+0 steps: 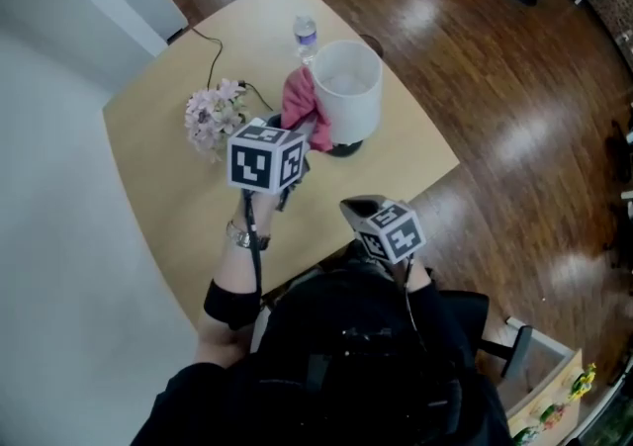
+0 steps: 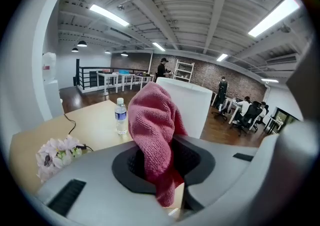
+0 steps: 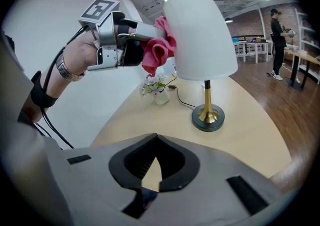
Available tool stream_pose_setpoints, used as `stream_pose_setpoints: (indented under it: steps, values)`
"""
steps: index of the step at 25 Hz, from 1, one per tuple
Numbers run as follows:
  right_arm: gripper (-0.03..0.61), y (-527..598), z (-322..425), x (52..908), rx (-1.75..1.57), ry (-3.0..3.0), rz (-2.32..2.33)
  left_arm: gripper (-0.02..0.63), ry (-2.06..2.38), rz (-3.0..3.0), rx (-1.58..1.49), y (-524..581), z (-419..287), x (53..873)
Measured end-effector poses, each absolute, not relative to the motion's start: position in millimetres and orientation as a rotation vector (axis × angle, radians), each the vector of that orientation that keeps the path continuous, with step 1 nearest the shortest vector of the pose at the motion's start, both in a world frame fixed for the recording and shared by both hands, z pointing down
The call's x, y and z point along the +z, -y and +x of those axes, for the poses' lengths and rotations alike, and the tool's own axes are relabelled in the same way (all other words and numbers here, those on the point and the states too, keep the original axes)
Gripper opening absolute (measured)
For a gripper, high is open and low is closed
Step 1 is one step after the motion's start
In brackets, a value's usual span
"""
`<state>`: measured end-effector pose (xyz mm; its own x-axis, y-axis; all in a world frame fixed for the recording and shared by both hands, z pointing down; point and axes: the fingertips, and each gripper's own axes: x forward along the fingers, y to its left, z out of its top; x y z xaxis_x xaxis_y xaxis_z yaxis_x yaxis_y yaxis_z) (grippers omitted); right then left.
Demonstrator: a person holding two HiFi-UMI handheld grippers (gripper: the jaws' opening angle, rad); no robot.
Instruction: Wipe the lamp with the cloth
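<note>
The lamp has a white shade (image 1: pixel 348 86) (image 3: pixel 200 34) (image 2: pixel 187 104) on a brass stem with a dark round base (image 3: pixel 208 118). My left gripper (image 1: pixel 302 133) (image 2: pixel 160 170) is shut on a pink cloth (image 1: pixel 299 106) (image 2: pixel 155 135) (image 3: pixel 159 47). The cloth is pressed against the left side of the shade, up near its top. My right gripper (image 1: pixel 361 207) (image 3: pixel 150 170) is shut with nothing in it, held low over the table's near edge, well short of the lamp.
A small vase of pale flowers (image 1: pixel 213 118) (image 3: pixel 156 89) (image 2: pixel 57 155) and a water bottle (image 1: pixel 306 36) (image 2: pixel 120 116) stand on the tan table (image 1: pixel 178 197). The lamp's black cord (image 1: pixel 213 53) runs across it. People are in the background across the wood floor.
</note>
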<state>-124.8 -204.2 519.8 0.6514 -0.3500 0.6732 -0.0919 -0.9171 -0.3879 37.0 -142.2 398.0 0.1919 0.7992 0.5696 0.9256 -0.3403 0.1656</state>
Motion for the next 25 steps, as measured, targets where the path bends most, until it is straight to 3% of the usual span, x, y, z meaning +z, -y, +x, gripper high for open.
stream_pose_setpoints:
  steps: [16, 25]
  values:
    - [0.005, 182.5, -153.9, 544.1, -1.167, -0.454, -2.49, 0.087, 1.398, -2.211, -1.149, 163.4, 23.3, 515.3]
    - [0.005, 176.4, -155.6, 550.3, -1.209, -0.406, -2.48, 0.087, 1.413, -2.182, -1.21, 206.2, -7.9, 526.5]
